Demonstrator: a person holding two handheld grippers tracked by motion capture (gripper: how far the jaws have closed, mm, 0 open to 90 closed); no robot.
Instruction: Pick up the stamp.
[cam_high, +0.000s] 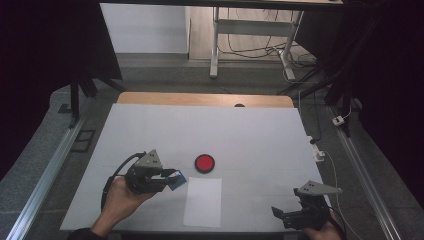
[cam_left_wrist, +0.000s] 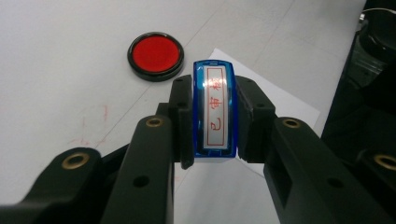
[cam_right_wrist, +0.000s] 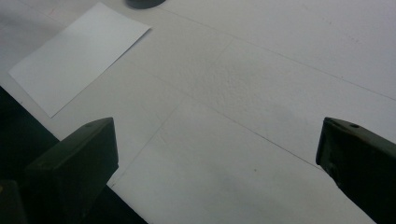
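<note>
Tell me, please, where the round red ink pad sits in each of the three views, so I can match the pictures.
High view: the ink pad lies just below the table's middle, beyond the white paper sheet.
Left gripper view: upper left, beyond the held blue stamp.
Right gripper view: a dark sliver at the top edge.
Shared landmark: the paper sheet.
</note>
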